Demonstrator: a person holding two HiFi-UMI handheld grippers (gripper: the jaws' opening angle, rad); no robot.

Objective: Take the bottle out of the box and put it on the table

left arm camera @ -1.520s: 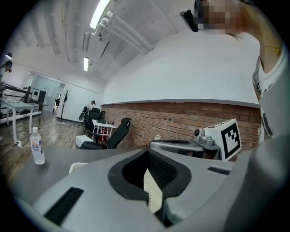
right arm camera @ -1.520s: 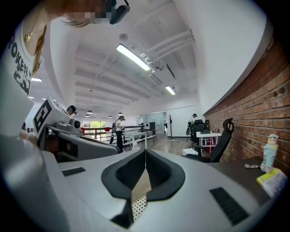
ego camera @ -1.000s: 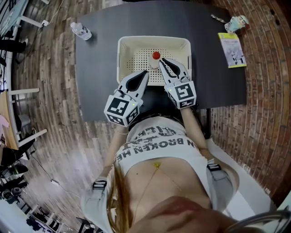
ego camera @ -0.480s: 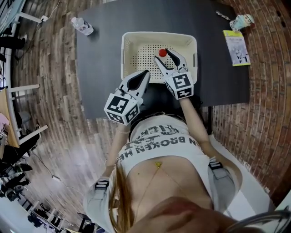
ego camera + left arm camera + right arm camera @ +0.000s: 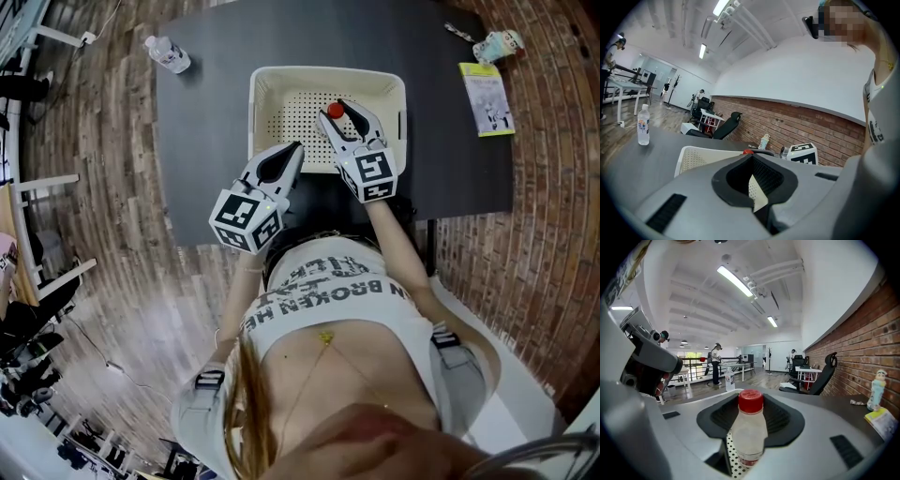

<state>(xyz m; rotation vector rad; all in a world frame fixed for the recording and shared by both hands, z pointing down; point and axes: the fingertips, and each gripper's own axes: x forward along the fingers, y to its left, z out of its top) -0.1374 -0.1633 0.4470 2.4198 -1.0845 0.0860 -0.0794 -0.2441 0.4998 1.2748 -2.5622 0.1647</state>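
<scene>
The bottle (image 5: 749,437) stands upright inside the box (image 5: 272,84), its red cap uppermost, on the perforated floor towards the right half. The right gripper (image 5: 347,112) reaches over the near wall and brackets it. Its jaws have just been closing, yet they remain apart, with a gap showing between each pad and the bottle. The left gripper (image 5: 292,150) hangs just outside the box's near wall, to the left, with its jaws together and nothing in them. The box sits on a dark table (image 5: 206,141). A second bottle (image 5: 167,54) stands at the far left corner, and a booklet (image 5: 487,98) lies at the far right.
</scene>
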